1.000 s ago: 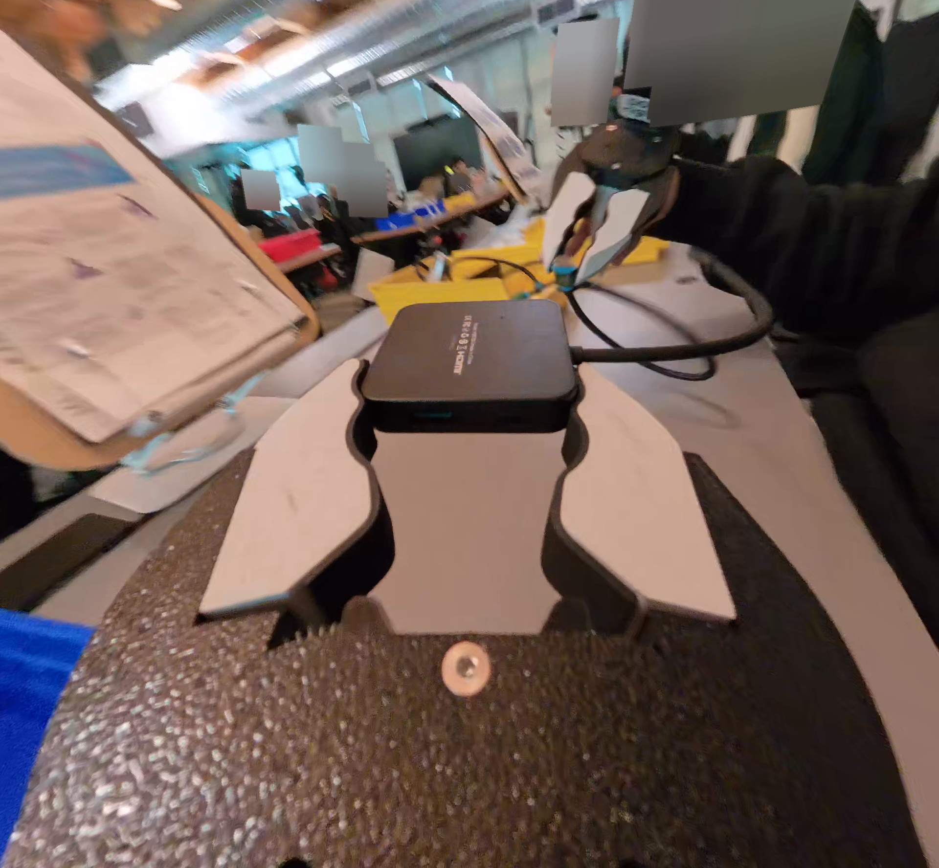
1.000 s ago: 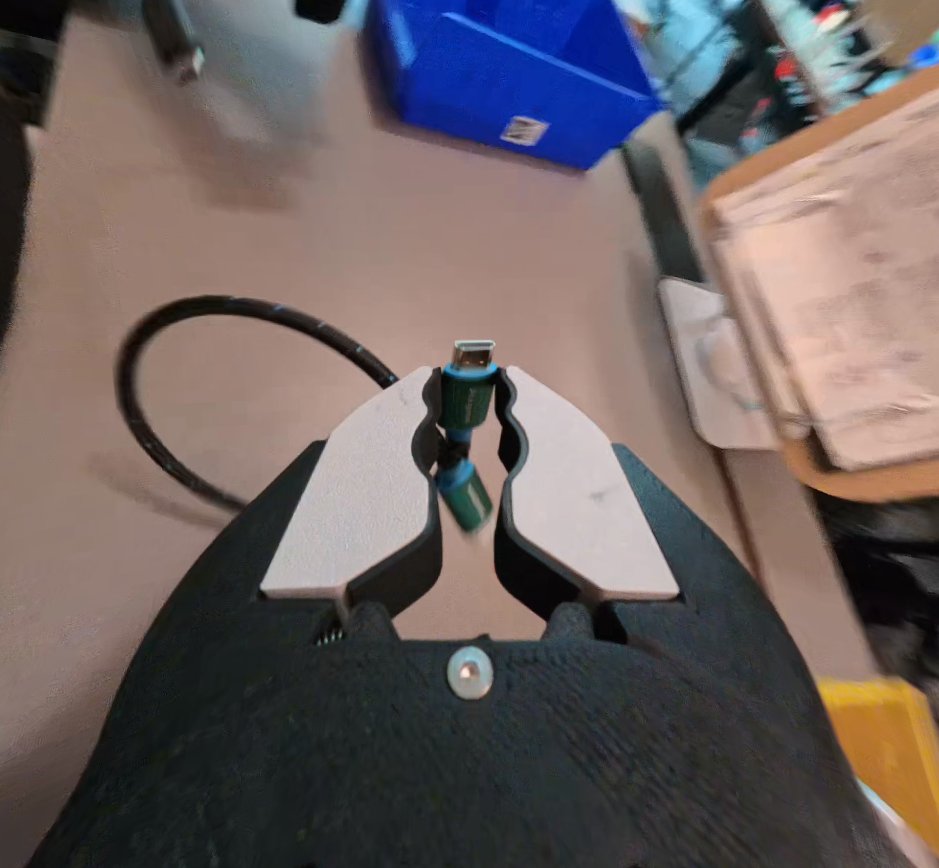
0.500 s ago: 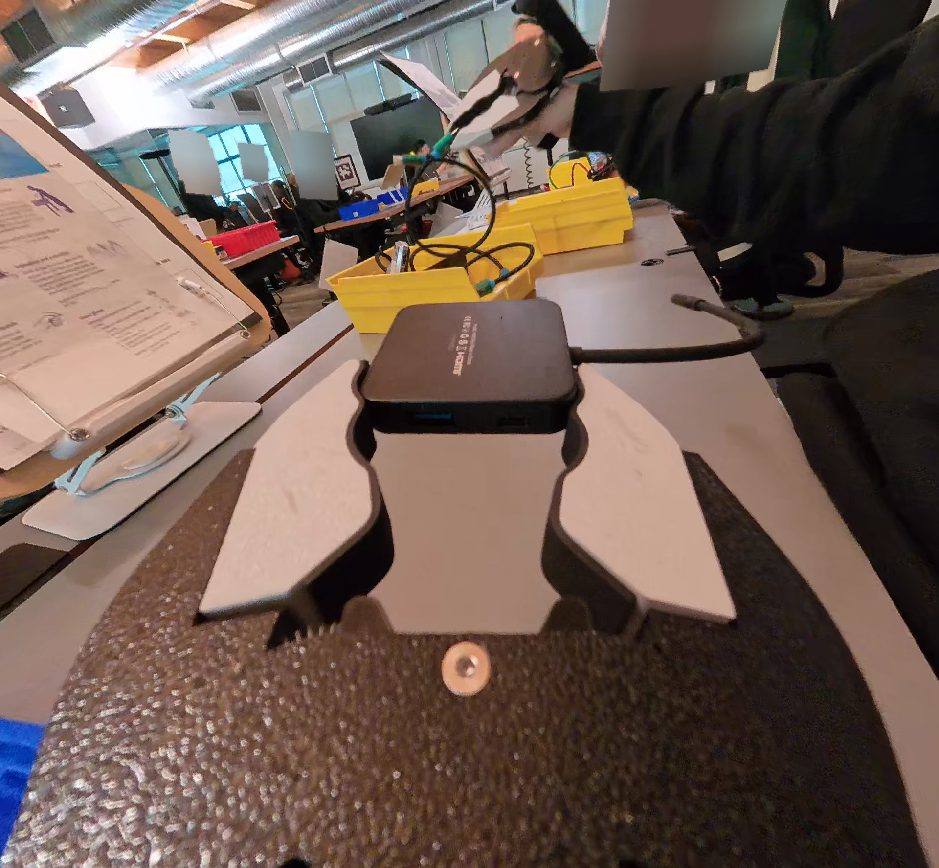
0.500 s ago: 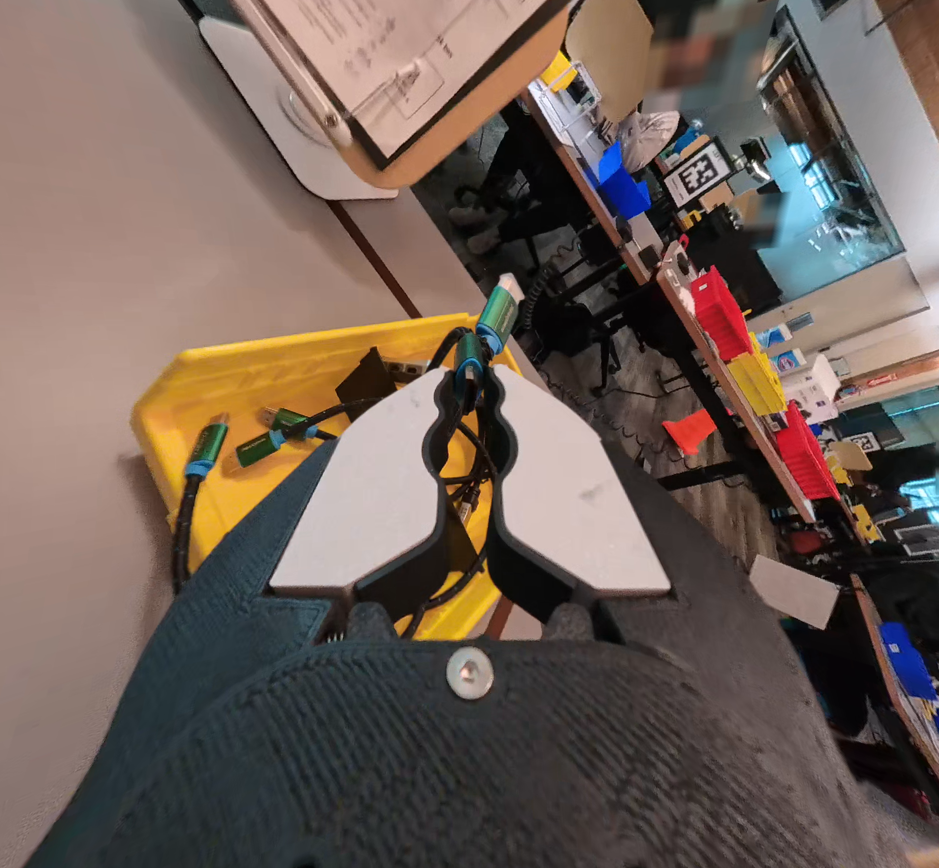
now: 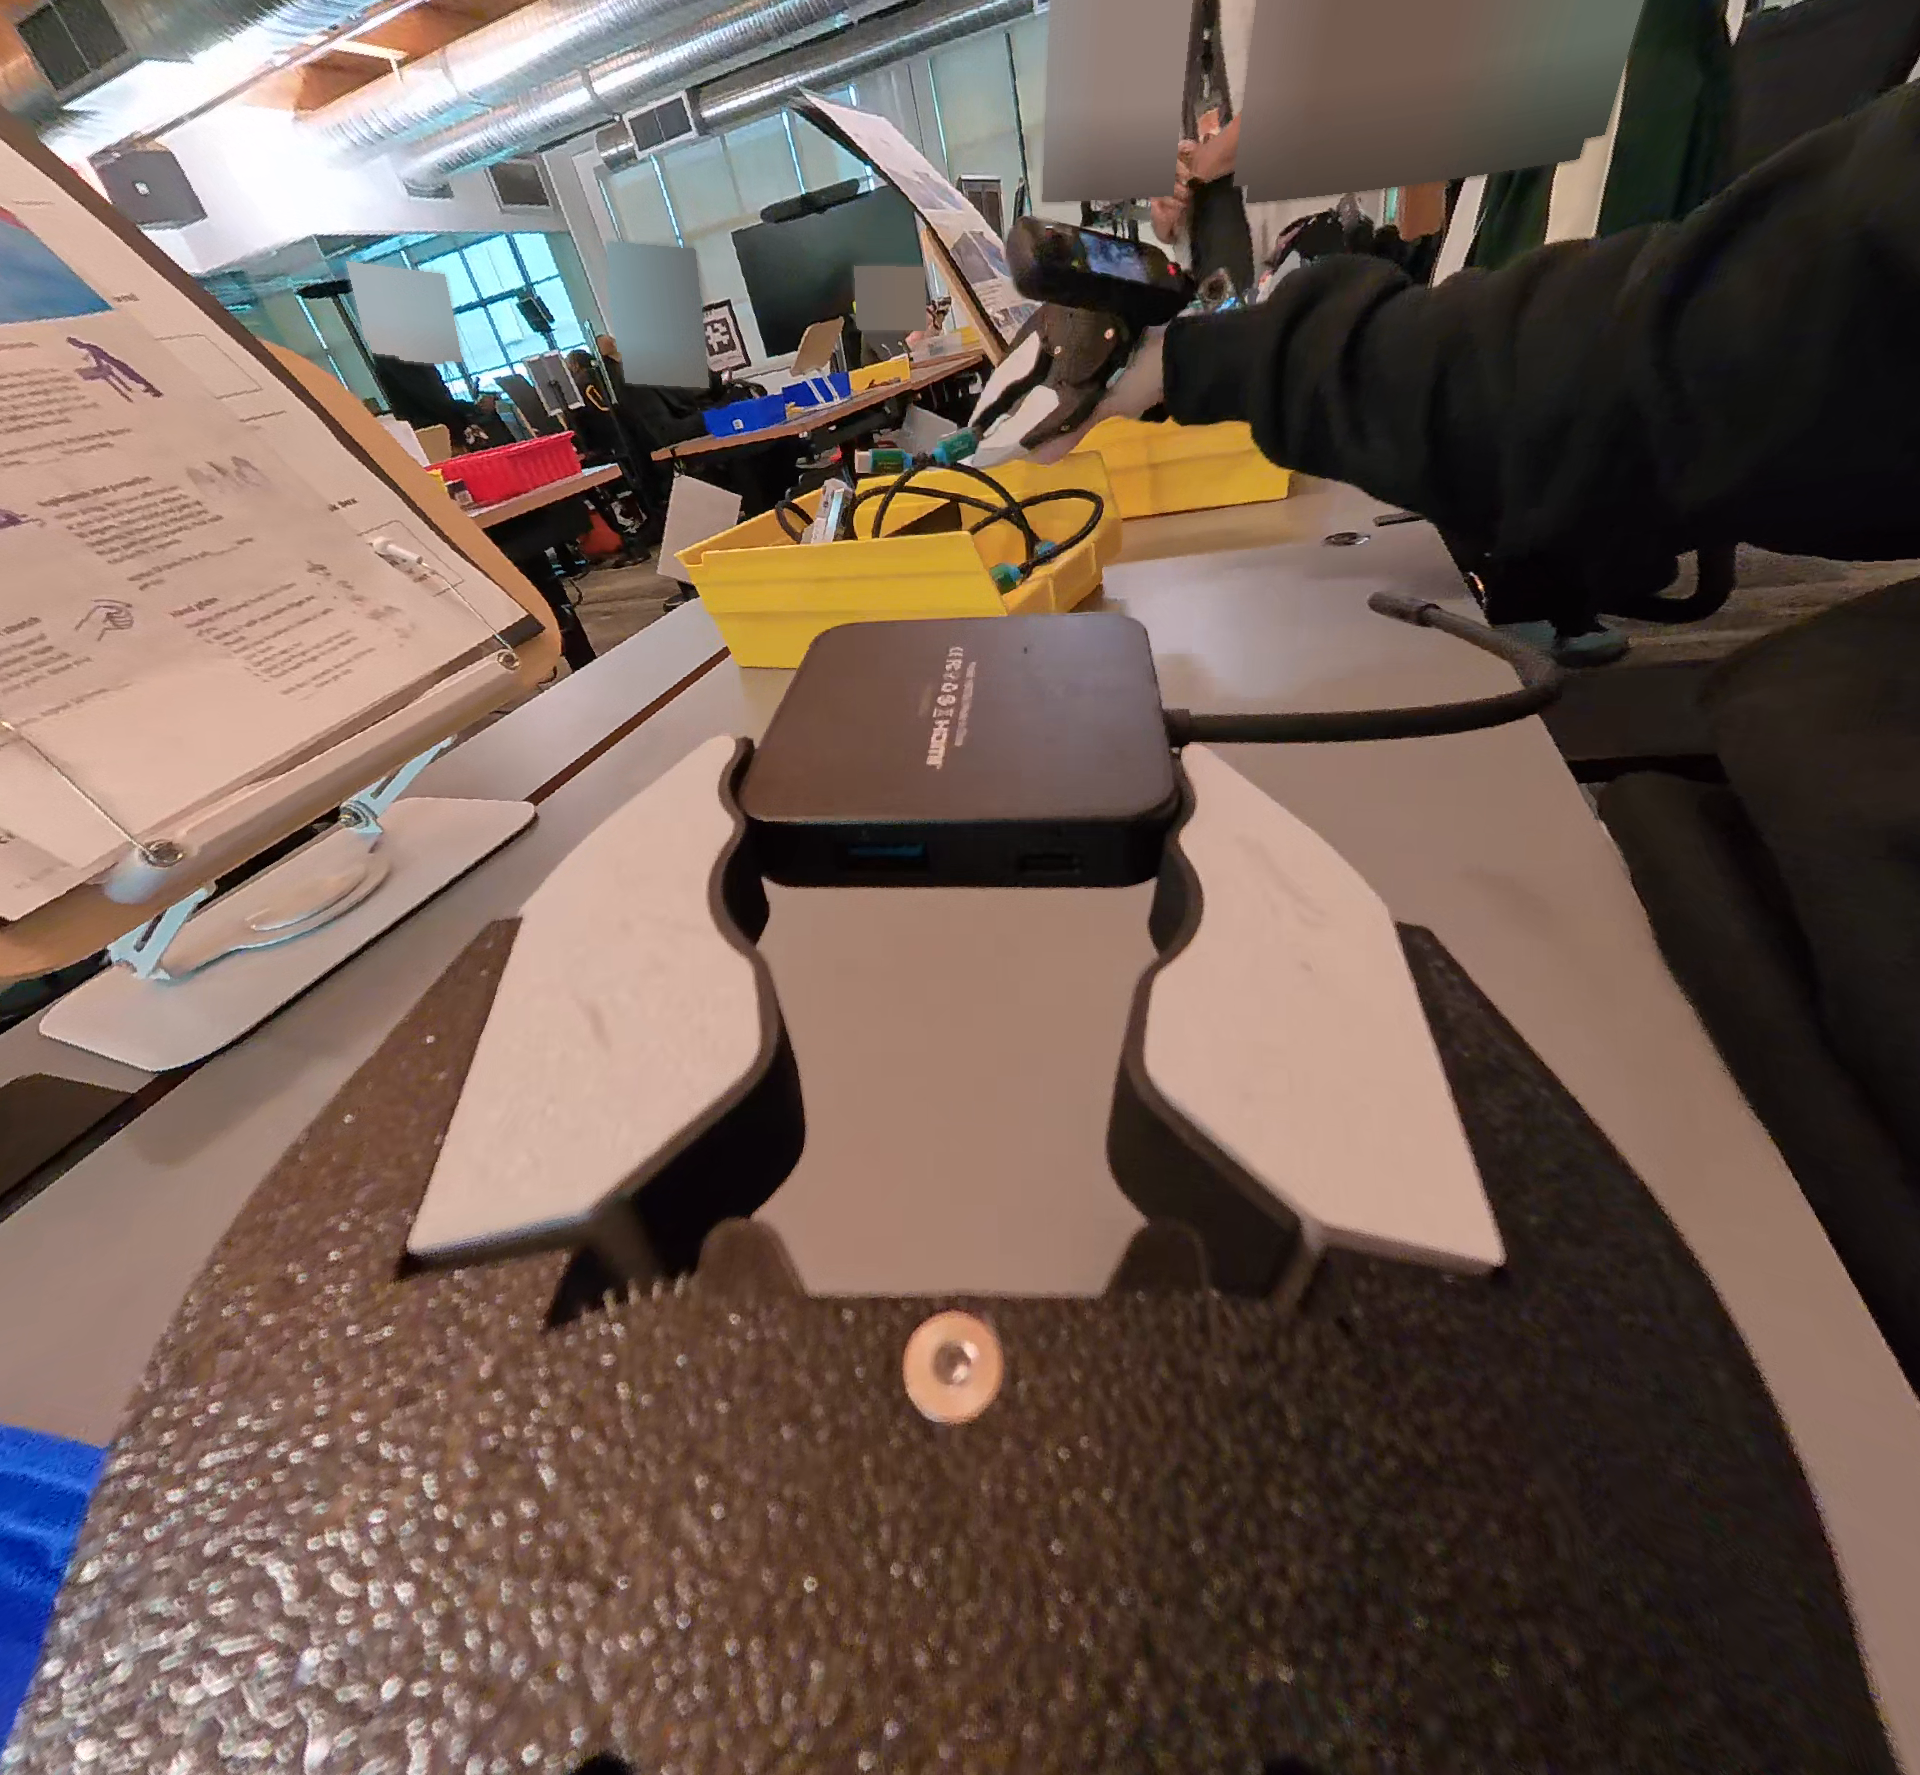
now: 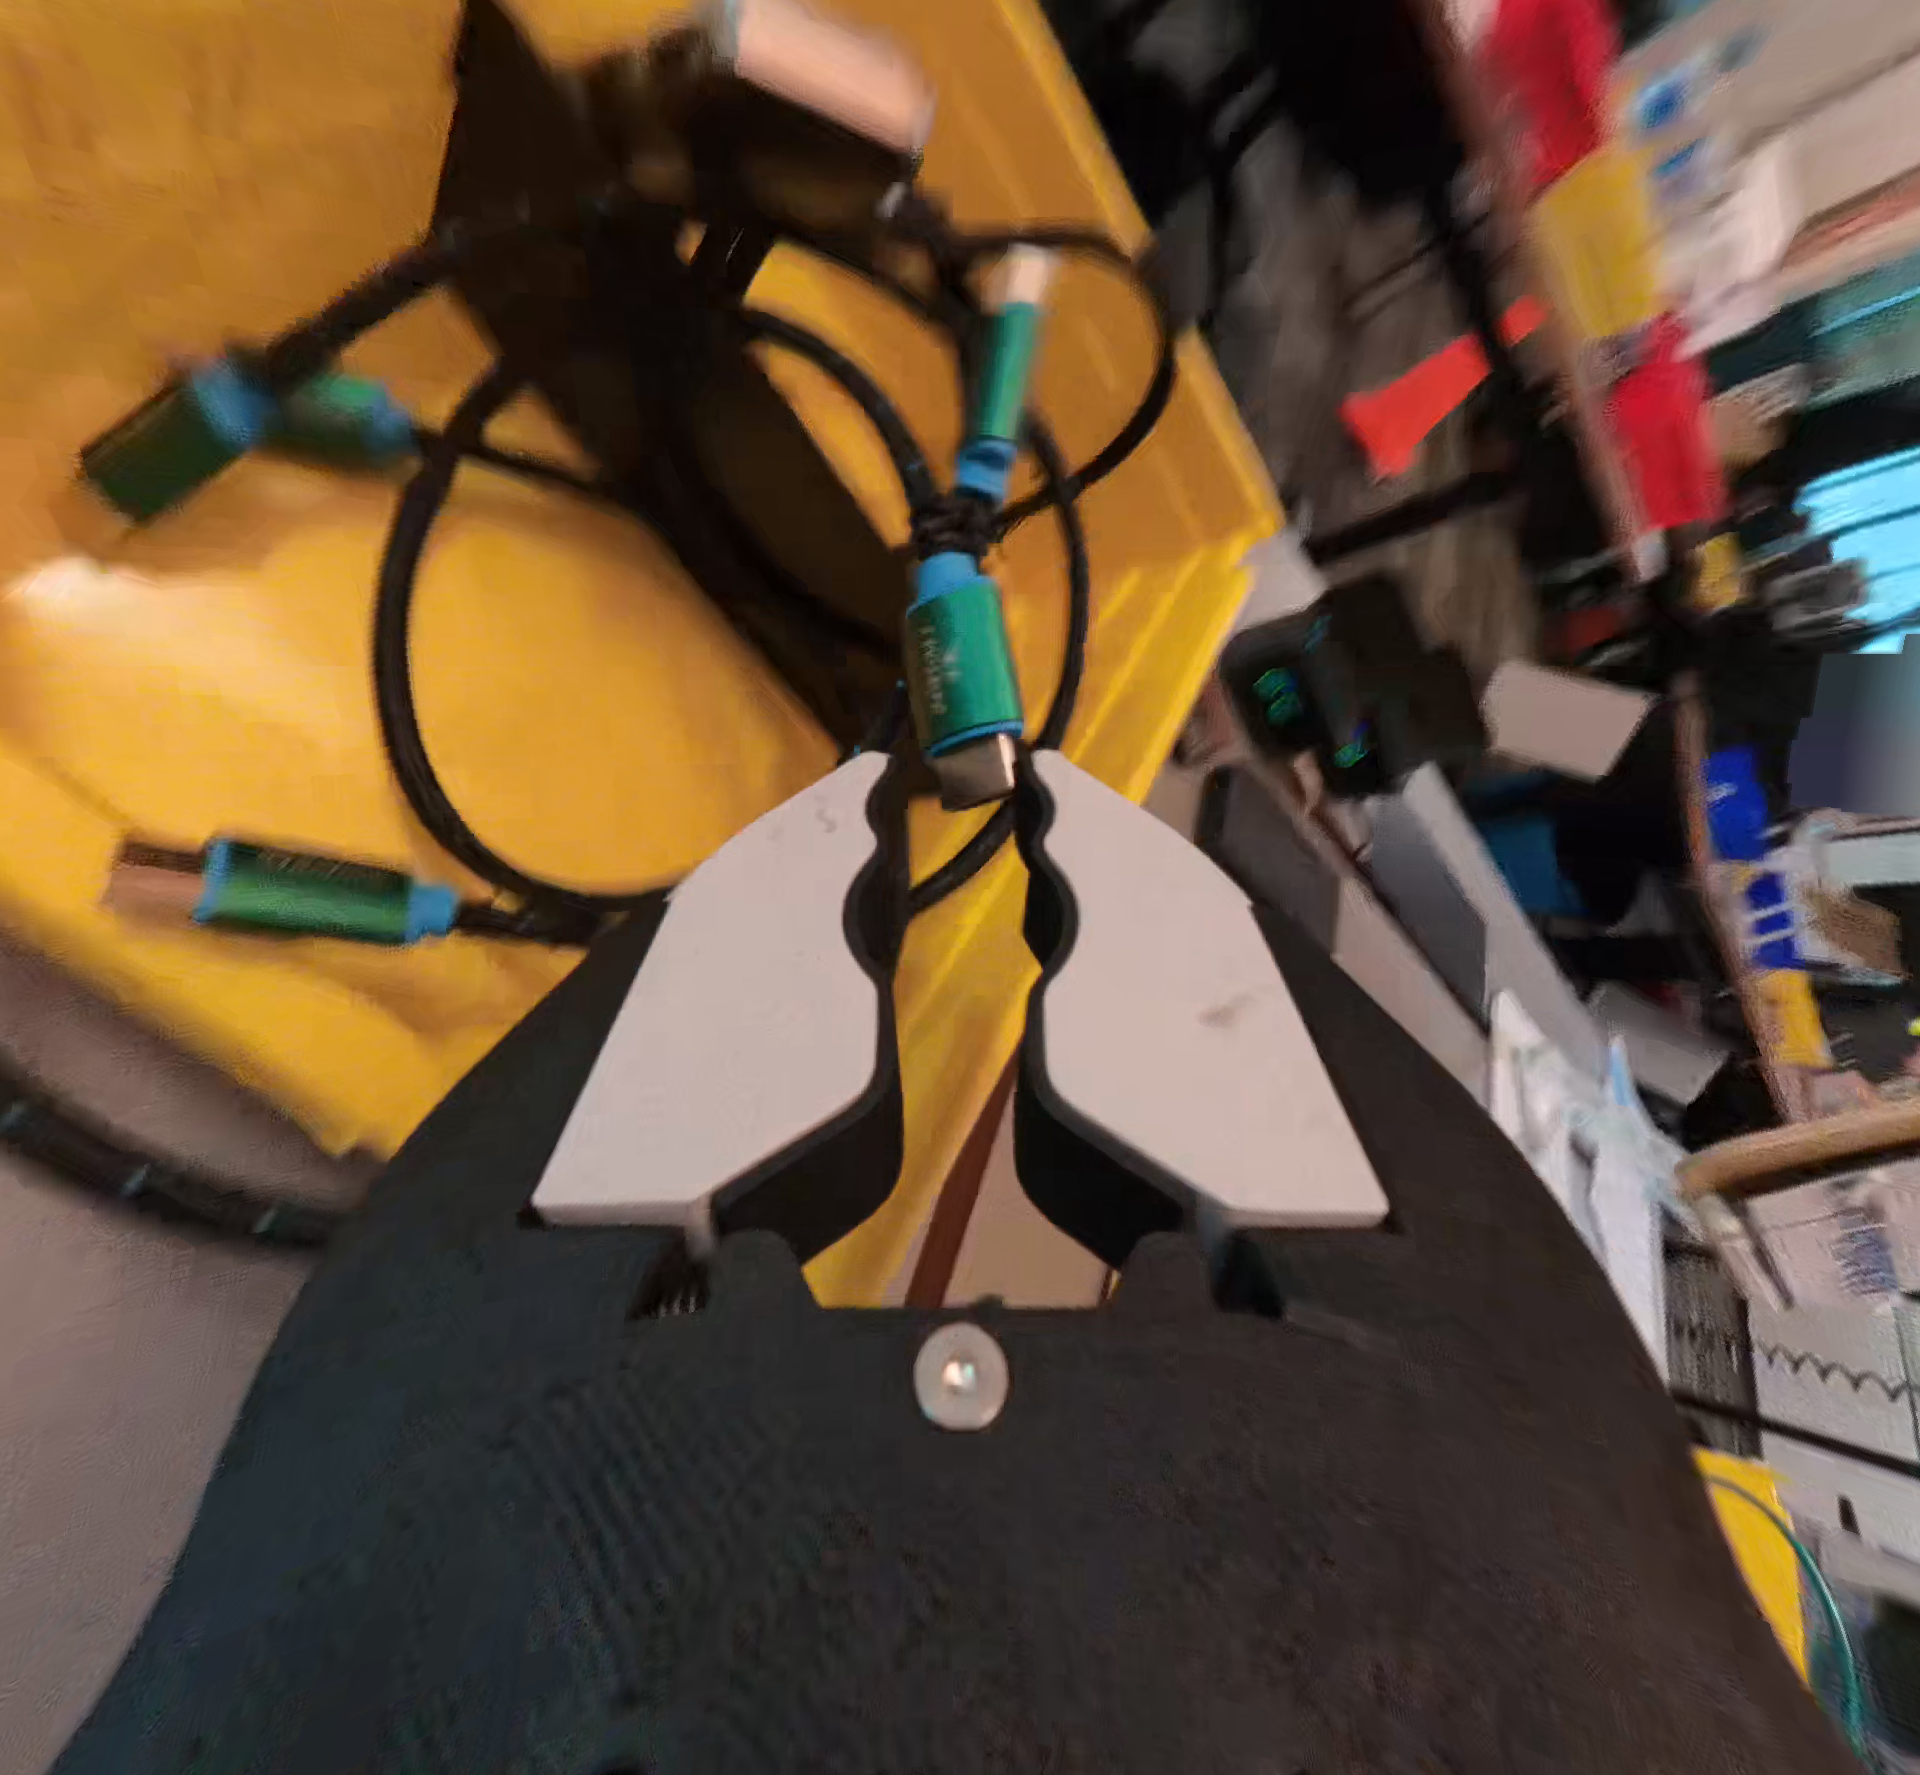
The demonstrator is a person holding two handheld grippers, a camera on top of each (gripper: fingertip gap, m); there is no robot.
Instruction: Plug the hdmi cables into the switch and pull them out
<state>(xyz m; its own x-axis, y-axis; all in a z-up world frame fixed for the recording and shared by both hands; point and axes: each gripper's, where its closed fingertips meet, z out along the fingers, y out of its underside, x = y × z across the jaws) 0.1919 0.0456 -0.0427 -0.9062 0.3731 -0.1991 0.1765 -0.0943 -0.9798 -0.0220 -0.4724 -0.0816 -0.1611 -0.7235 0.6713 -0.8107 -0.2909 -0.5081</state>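
Observation:
My left gripper (image 5: 961, 775) is shut on the black switch (image 5: 956, 717), holding it by its sides just above the grey table (image 5: 1299, 603). The switch's near ports are empty. Its own black lead (image 5: 1455, 709) curls off to the right. My right gripper (image 6: 961, 775) hangs over the yellow bin (image 6: 208, 63) with its jaws slightly parted. A green HDMI plug (image 6: 961, 676) of a tied cable bundle (image 6: 436, 582) points back between the tips without touching them. The right gripper also shows in the left wrist view (image 5: 997, 437), above that bin (image 5: 883, 582).
A tilted document stand (image 5: 208, 582) with its metal base stands to the left of the switch. A second yellow bin (image 5: 1195, 478) sits behind the first. A blue bin corner (image 5: 31, 1517) is at my near left. A dark sleeve (image 5: 1558, 416) reaches across on the right.
My right gripper has dropped down over the yellow bin and its jaws have parted; the cable it held now hangs loose into the bin. The left gripper still holds the switch.

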